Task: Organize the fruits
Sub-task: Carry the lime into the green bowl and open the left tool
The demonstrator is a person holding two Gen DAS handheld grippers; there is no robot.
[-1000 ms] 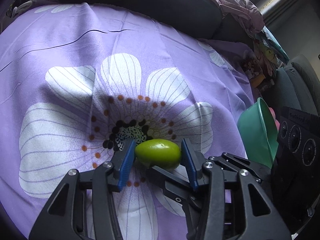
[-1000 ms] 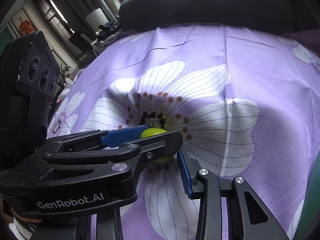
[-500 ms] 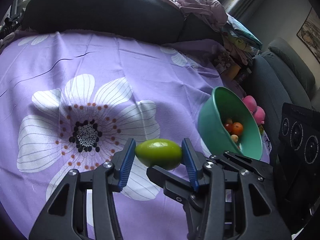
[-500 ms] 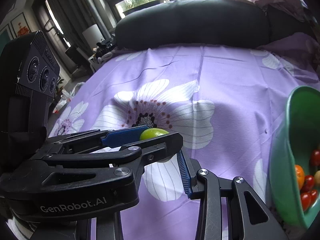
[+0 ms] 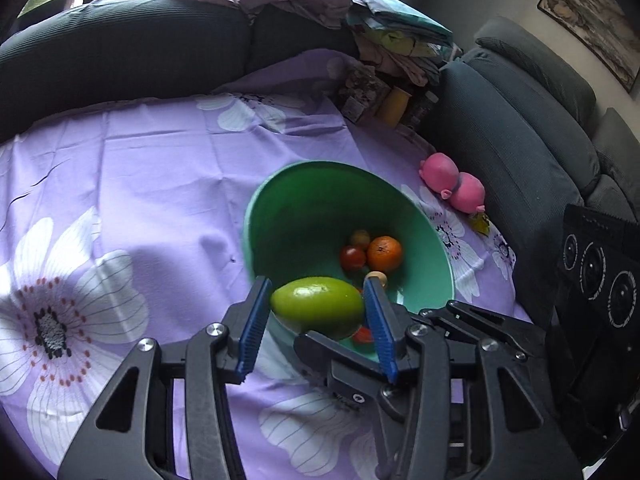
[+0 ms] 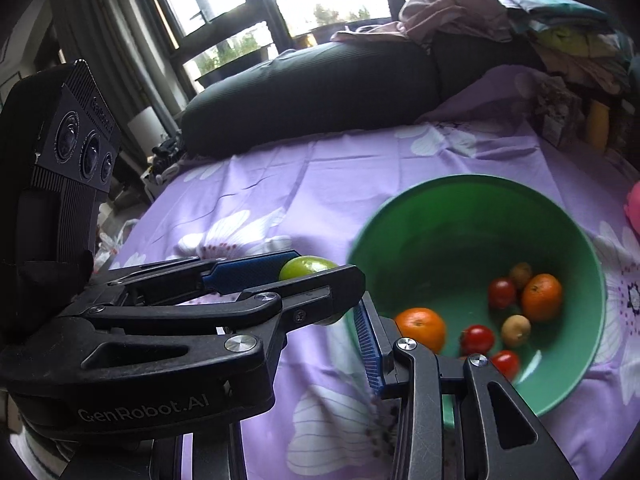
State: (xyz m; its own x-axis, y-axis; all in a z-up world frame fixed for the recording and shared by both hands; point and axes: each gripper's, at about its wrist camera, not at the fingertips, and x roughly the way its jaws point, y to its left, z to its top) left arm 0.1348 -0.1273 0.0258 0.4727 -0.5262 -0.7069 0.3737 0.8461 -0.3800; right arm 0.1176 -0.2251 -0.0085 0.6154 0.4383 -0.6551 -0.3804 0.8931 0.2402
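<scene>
My left gripper (image 5: 316, 308) is shut on a green oval mango (image 5: 317, 307) and holds it above the near rim of a green bowl (image 5: 304, 196). The bowl holds an orange (image 5: 384, 254), small red tomatoes (image 5: 353, 258) and other small fruits. In the right wrist view the left gripper (image 6: 224, 304) crosses the foreground with the mango (image 6: 308, 267) between its pads. The bowl (image 6: 472, 224) stands to the right with two oranges (image 6: 421, 328) and tomatoes inside. Of my right gripper only one blue-padded finger (image 6: 370, 348) shows clearly, next to the bowl's rim, with nothing visibly in it.
A purple flowered cloth (image 5: 152, 168) covers the table. A pink toy (image 5: 454, 188) lies right of the bowl. Jars and piled clothes (image 5: 384, 92) stand at the back right corner. Dark grey sofas (image 5: 120, 48) surround the table at back and right.
The left gripper has lifted the mango off the cloth and carried it right, from over the big flower to above the bowl's near rim. The right gripper has swung right with it.
</scene>
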